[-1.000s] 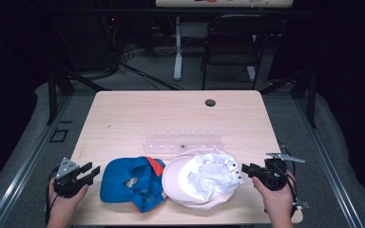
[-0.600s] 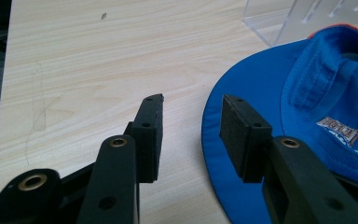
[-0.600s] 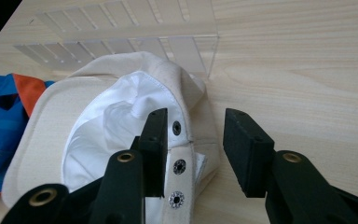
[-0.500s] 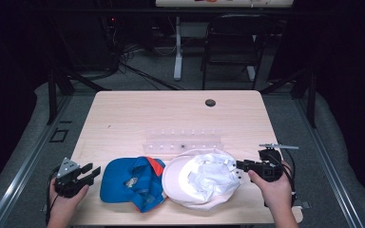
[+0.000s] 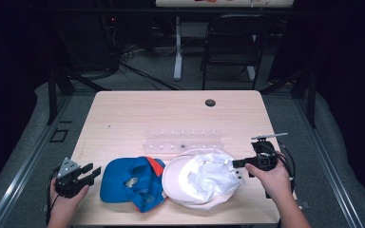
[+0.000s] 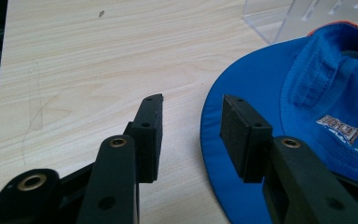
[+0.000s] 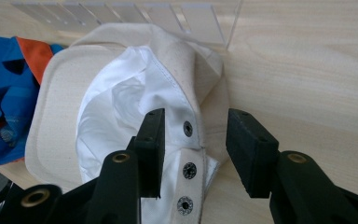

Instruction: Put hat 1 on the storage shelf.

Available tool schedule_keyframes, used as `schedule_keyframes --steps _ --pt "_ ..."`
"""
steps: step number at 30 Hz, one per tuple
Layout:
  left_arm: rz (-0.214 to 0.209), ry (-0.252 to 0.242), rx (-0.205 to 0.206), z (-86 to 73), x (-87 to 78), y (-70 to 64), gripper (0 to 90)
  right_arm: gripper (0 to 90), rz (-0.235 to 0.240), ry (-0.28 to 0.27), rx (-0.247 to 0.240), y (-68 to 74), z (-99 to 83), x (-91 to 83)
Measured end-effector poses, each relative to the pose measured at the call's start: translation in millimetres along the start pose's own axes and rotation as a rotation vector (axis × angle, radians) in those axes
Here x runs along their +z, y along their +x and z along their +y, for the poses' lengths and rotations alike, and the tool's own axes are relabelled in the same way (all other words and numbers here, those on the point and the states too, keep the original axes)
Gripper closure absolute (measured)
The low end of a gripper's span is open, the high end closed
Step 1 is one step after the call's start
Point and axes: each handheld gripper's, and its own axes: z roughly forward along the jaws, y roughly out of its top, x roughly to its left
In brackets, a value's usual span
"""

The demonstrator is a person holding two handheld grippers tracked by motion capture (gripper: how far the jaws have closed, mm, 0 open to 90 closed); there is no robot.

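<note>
A blue cap (image 5: 130,183) with orange trim lies upside down near the table's front edge. Beside it on the right lies a white cap (image 5: 202,178), also upside down. My left gripper (image 5: 95,172) rests open just left of the blue cap; in the left gripper view the blue cap's brim (image 6: 242,84) lies under the right jaw of the left gripper (image 6: 191,107). My right gripper (image 5: 234,164) is open at the white cap's right edge. In the right gripper view the right gripper (image 7: 196,121) straddles the white cap's (image 7: 121,102) snap strap (image 7: 186,182) without closing on it.
A clear acrylic rack (image 5: 183,140) with slots stands just behind both caps, also seen as the rack (image 7: 168,16) past the white cap. A round black grommet (image 5: 210,102) sits near the far edge of the wooden table (image 5: 138,114). A chair (image 5: 233,42) stands beyond it.
My right gripper has moved left from the table's right edge onto the white cap's back strap. The left gripper and both caps have stayed put.
</note>
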Motion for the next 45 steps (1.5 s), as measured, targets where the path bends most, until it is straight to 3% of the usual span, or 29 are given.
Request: schedule_keyframes --steps 12,14,17,22,25,26,31,37,39,40,42,45 --pt "0.001 0.005 0.003 -0.2 0.9 -0.3 59.6 62.6 0.056 0.122 0.066 -7.5 -3.3 20.6" --pt "0.001 0.012 0.004 -0.1 1.0 -0.2 59.6 63.3 0.058 0.112 0.090 -5.4 -4.4 23.9" --pt "-0.002 0.007 0.004 -0.1 1.6 -0.3 59.6 65.2 0.069 0.147 0.089 -7.5 -3.2 24.1" --pt "-0.001 0.005 0.004 -0.2 1.4 -0.3 59.6 75.6 0.087 0.154 0.116 -8.1 -2.2 20.6" --pt "0.000 0.003 0.003 -0.1 1.2 -0.2 59.6 80.3 0.093 0.123 0.145 -4.2 -1.9 18.7" --pt "0.000 0.003 0.004 -0.1 1.1 -0.2 59.6 81.1 0.093 0.135 0.128 -4.2 -1.2 17.2" --pt "0.002 0.002 0.003 -0.1 0.9 -0.1 59.6 82.2 0.090 0.154 0.105 2.5 1.4 13.1" --pt "0.006 -0.008 0.001 -0.6 0.9 0.1 59.6 82.6 0.133 0.187 0.102 6.0 4.2 7.9" --pt "0.009 -0.009 -0.002 -0.7 0.6 0.0 59.6 82.6 0.147 0.194 0.117 7.7 5.1 5.0" --pt "0.009 -0.010 -0.004 -0.8 0.4 0.0 59.6 82.6 0.152 0.170 0.141 10.0 4.4 5.1" --pt "0.009 -0.014 -0.005 -0.8 -0.3 0.1 59.6 82.7 0.171 0.190 0.127 10.5 6.3 1.6" --pt "0.010 -0.008 -0.004 -0.7 -1.8 0.5 59.6 82.7 0.209 0.182 0.155 13.3 8.1 -1.3"
